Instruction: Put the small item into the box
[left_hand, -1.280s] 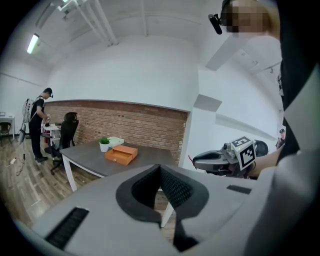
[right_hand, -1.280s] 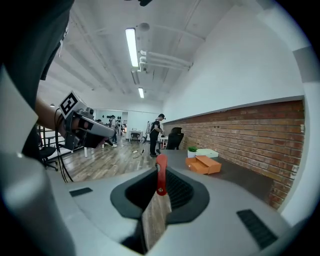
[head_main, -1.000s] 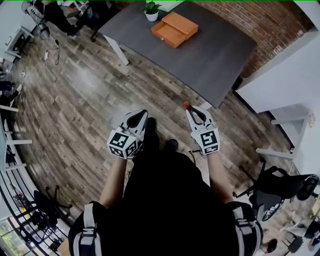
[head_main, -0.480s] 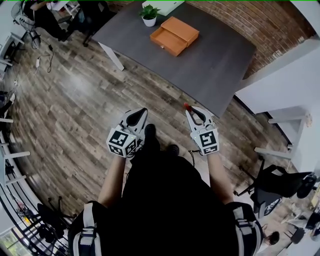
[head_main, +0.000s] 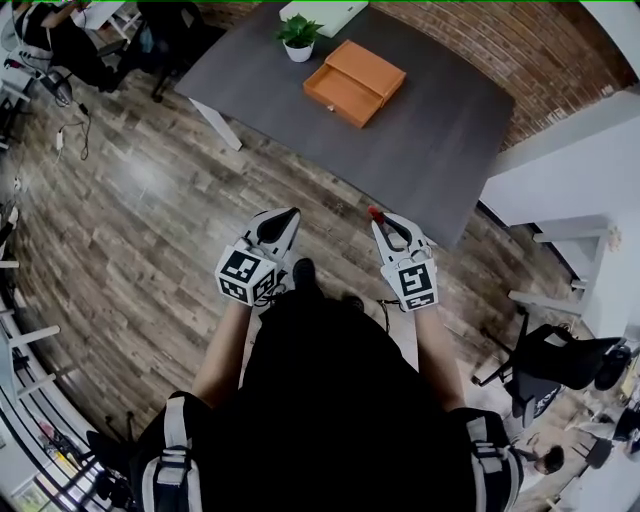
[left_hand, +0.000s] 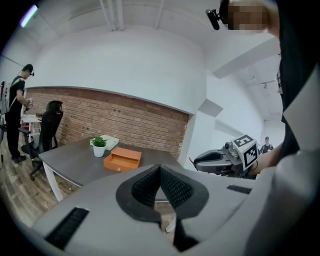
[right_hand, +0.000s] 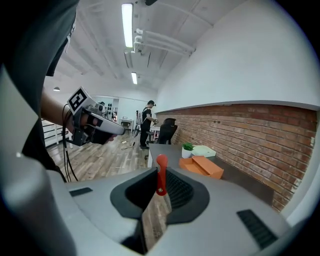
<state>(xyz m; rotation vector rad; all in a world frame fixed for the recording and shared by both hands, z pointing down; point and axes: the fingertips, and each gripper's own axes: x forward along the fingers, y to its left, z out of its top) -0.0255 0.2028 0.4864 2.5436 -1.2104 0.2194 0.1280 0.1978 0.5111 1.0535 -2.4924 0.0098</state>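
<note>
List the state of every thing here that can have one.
Left gripper: shut, empty.
Right gripper: shut on the red item.
red item: held upright, tip poking past the jaws.
Orange box: drawer pulled open, on the table.
Potted plant: upright.

Red small item; orange box; dark grey table; red-brick wall; wood-grain floor.
</note>
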